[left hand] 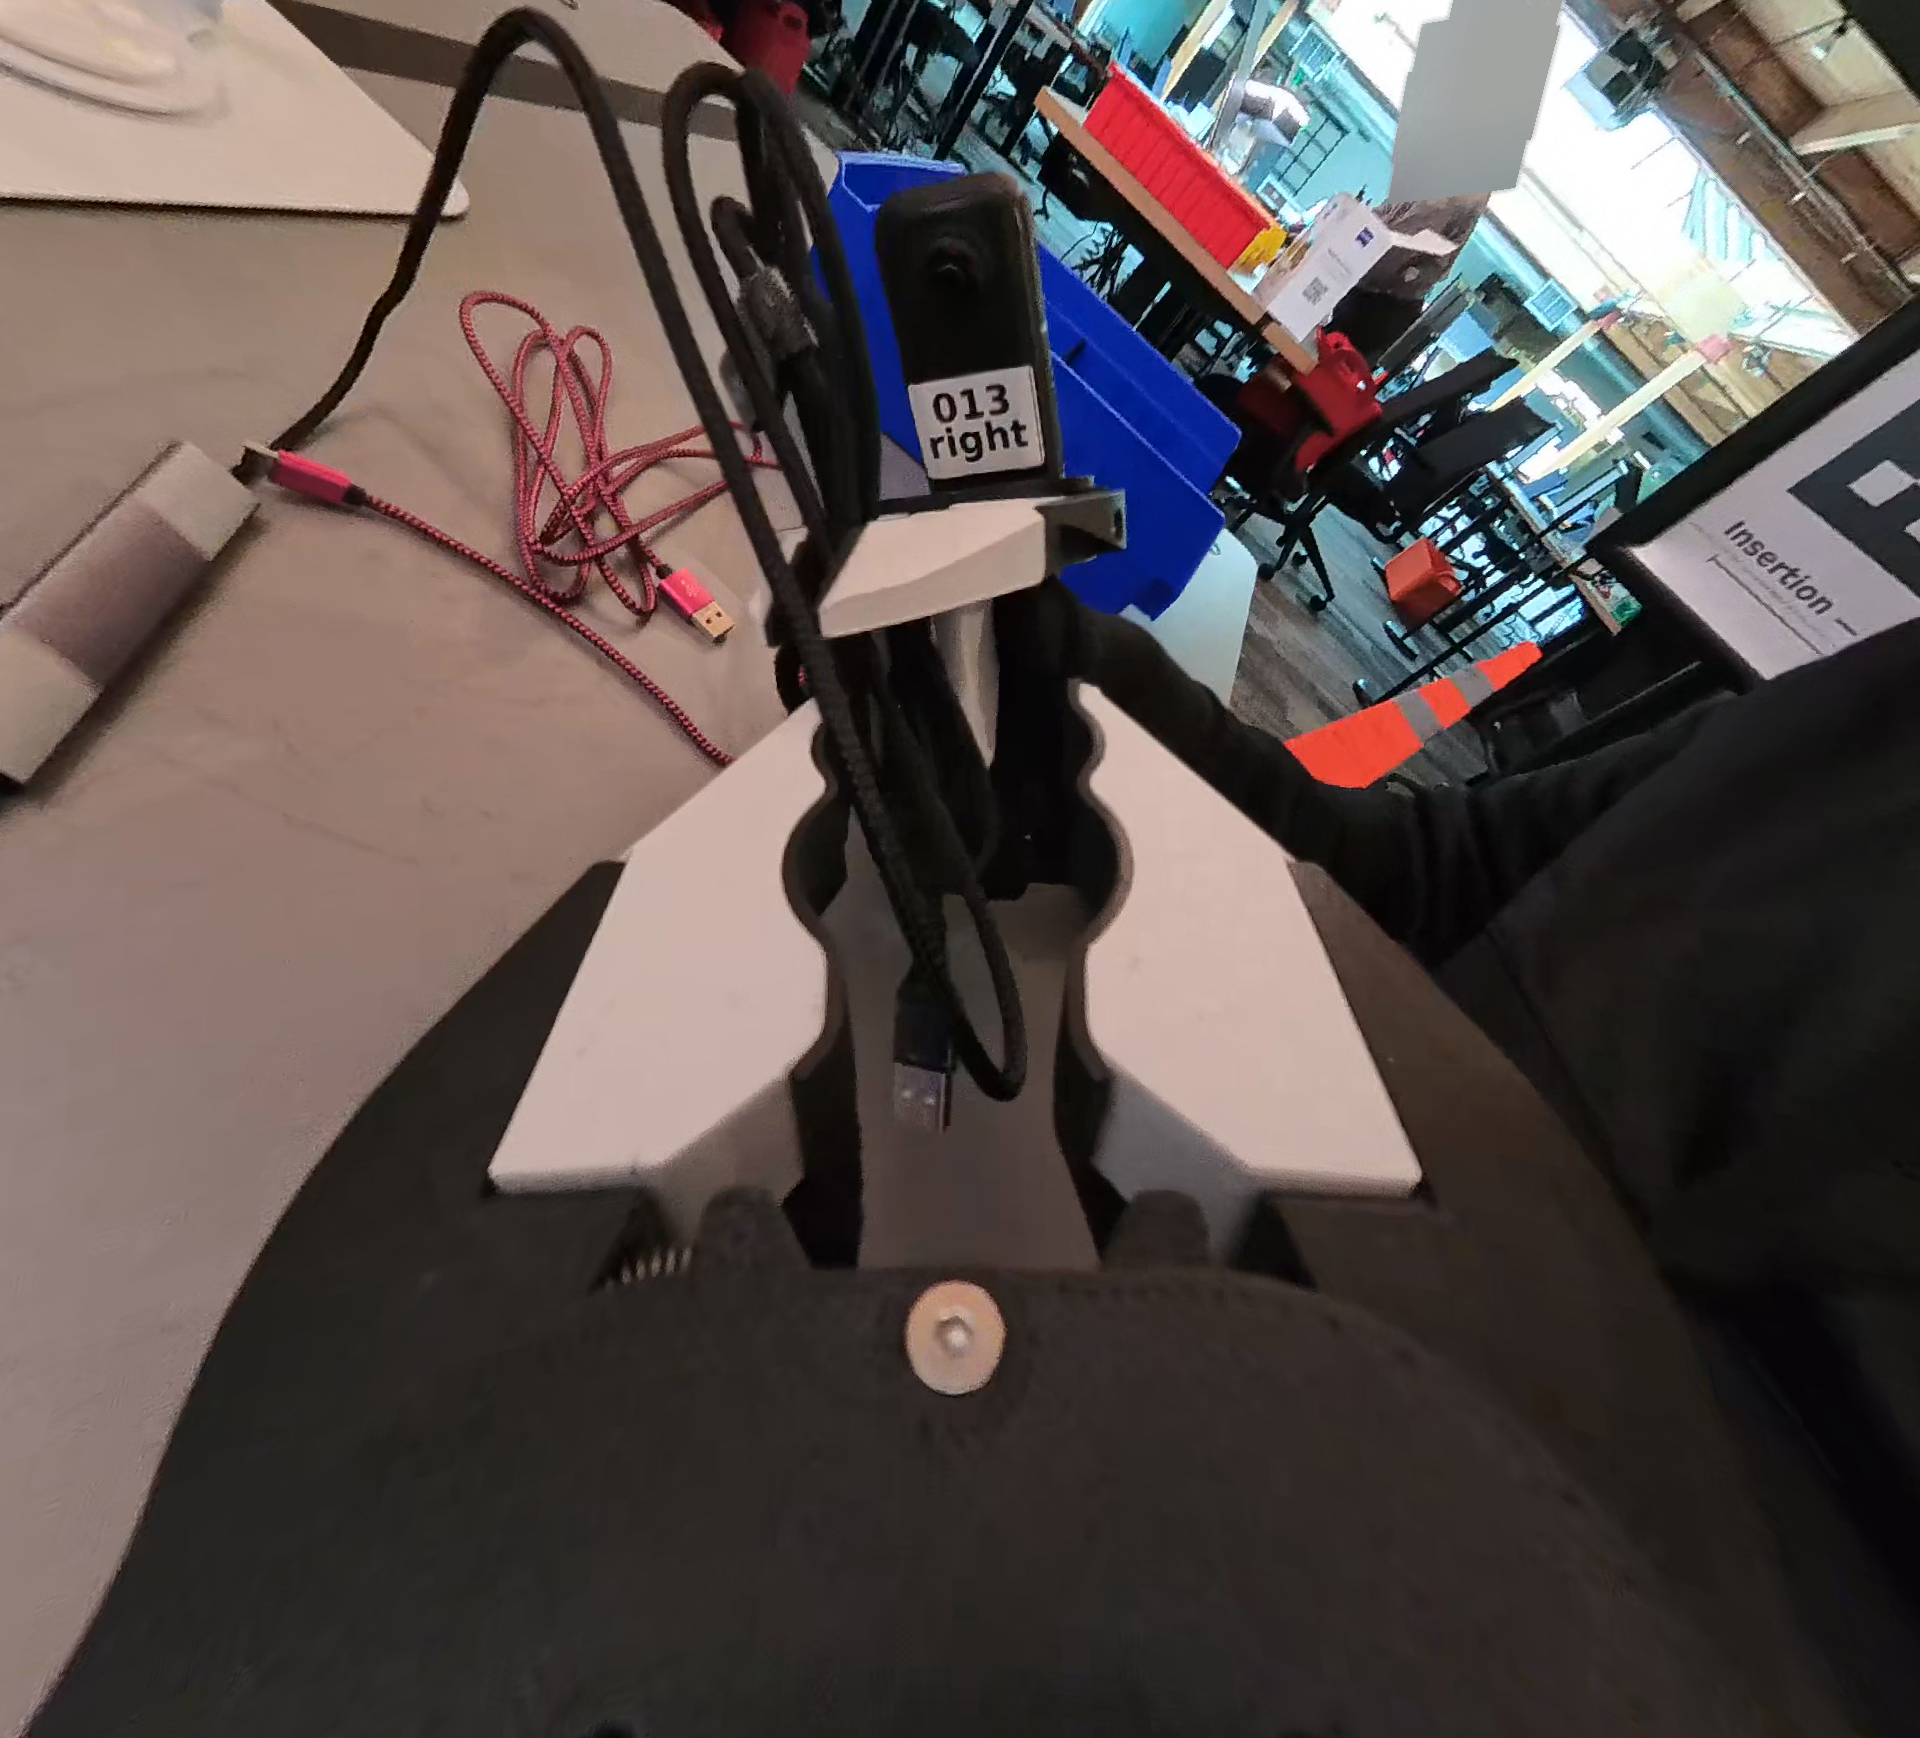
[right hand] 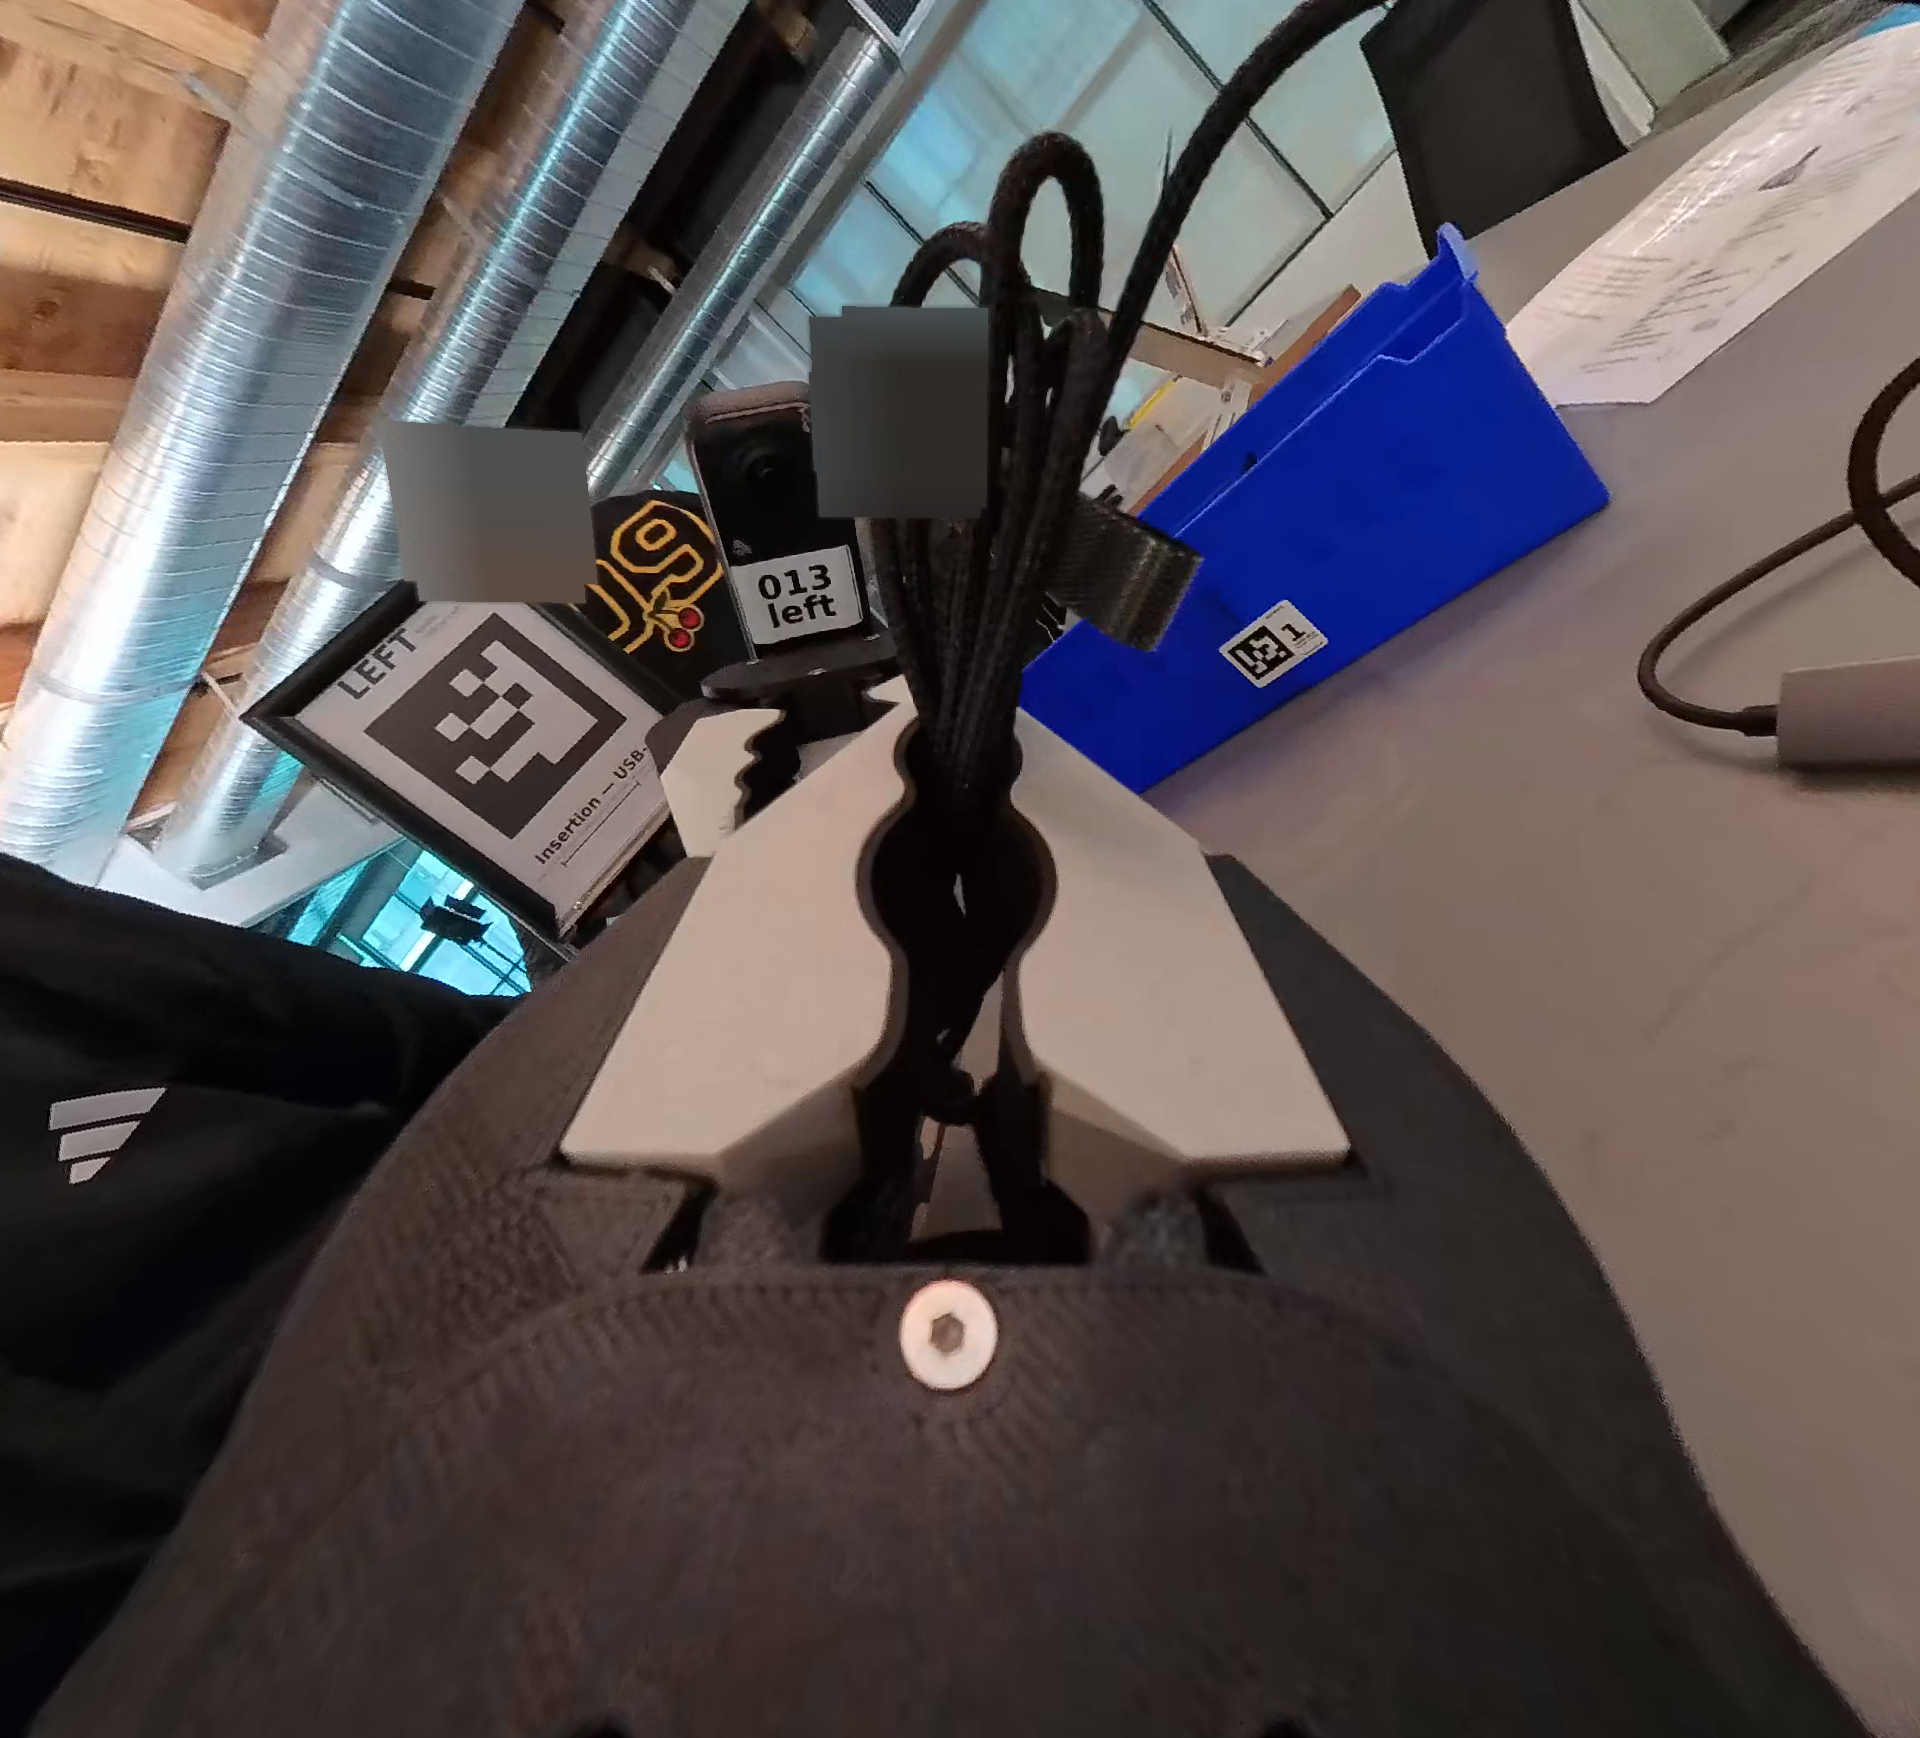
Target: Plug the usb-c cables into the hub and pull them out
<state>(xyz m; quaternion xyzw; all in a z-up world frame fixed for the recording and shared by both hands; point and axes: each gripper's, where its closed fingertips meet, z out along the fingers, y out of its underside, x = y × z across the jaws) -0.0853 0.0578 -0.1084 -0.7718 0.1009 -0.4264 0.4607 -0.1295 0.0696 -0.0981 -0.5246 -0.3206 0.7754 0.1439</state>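
A bundle of black braided cable (right hand: 977,462), tied with a strap, is clamped between my right gripper's (right hand: 961,743) white fingers, held above the table. In the left wrist view the same bundle (left hand: 894,815) hangs down between my left gripper's (left hand: 951,722) fingers, which stand apart around it; its metal plug (left hand: 920,1091) dangles free. One strand (left hand: 416,223) arcs over to the grey hub (left hand: 135,545) at the left, where a black plug (left hand: 260,454) and a pink plug (left hand: 312,480) sit at its end. The pink plug's red braided cable (left hand: 592,441) lies coiled on the table.
A blue bin (left hand: 1132,410) stands at the table edge behind the grippers and also shows in the right wrist view (right hand: 1351,525). A white stand base (left hand: 208,109) lies at the back left. A framed marker sign (right hand: 488,732), a paper sheet (right hand: 1766,213) and a black sleeve (left hand: 1662,909) are close by. Both grippers' tips are close together, under 4 cm apart. The pink plug (left hand: 312,480) is about equally far from each gripper, around 20 centimeters.
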